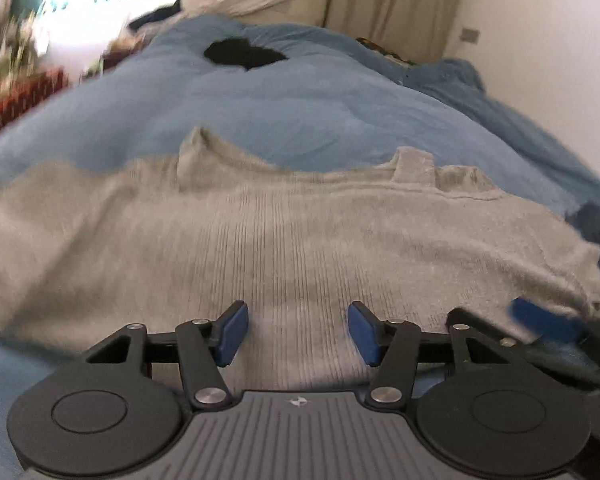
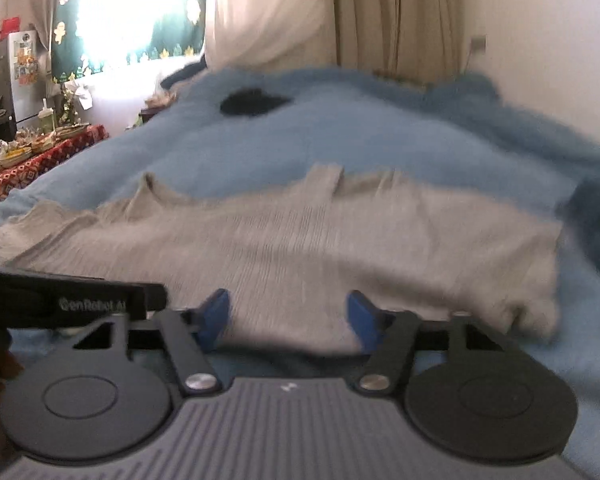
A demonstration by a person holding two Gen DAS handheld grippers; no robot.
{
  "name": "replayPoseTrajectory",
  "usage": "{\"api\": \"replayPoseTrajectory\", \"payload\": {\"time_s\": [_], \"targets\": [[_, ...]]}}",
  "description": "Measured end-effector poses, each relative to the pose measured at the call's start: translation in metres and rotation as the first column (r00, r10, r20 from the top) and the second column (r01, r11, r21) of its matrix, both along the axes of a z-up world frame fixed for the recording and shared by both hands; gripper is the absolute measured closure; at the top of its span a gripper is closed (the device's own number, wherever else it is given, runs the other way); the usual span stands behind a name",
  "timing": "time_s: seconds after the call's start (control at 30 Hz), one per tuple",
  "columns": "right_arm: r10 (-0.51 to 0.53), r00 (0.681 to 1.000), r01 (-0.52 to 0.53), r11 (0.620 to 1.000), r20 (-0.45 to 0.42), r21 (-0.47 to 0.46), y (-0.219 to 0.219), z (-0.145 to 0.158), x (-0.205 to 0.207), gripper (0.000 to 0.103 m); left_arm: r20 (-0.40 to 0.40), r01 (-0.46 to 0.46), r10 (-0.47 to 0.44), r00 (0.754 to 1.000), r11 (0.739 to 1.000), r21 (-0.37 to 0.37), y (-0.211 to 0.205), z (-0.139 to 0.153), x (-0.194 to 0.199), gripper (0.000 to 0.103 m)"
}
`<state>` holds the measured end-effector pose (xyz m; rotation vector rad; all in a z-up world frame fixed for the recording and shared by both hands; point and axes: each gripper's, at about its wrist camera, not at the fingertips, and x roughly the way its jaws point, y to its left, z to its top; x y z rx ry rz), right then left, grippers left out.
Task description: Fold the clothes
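I see the grey knit top (image 1: 284, 232) lying flat on the blue bed (image 1: 284, 104), soft and floppy, so with left tongs (image 1: 296, 330) and right tongs (image 2: 288, 316) apart and empty, I'd pinch its near hem corners.

Ribbed grey knit garment (image 1: 292, 236), near. Light blue fuzzy bedspread (image 1: 284, 108) beneath; black patch (image 1: 242, 54) far (shape unclear). Darker blue blanket (image 2: 540, 132) right. Red patterned cloth (image 2: 40, 160) left. Beige curtain (image 2: 396, 16) far. Blue pads (image 1: 232, 334), black gripper frames.
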<state>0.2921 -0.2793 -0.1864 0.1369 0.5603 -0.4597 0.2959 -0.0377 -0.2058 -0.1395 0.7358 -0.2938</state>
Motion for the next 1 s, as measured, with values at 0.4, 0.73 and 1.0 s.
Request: {"api": "replayPoseTrajectory", "payload": {"time_s": [0.4, 0.73, 1.0], "targets": [[0.080, 0.996, -0.086, 0.985, -0.040, -0.151, 0.028, -0.040, -0.027, 0.045, 0.112, 0.101, -0.106, 0.988, 0.993, 0.056, 0.004, -0.027, -0.038, 0.048], [0.079, 0.997, -0.076, 0.988, 0.019, -0.135, 0.024, -0.011, -0.046, 0.046, 0.153, 0.114, -0.126, 0.980, 0.990, 0.085, 0.006, -0.003, -0.053, 0.049], [0.010, 0.997, -0.023, 0.983, -0.074, -0.182, -0.015, 0.000, -0.032, 0.063, 0.174, 0.156, -0.168, 0.970, 0.985, 0.077, -0.019, 0.010, -0.042, 0.049]]}}
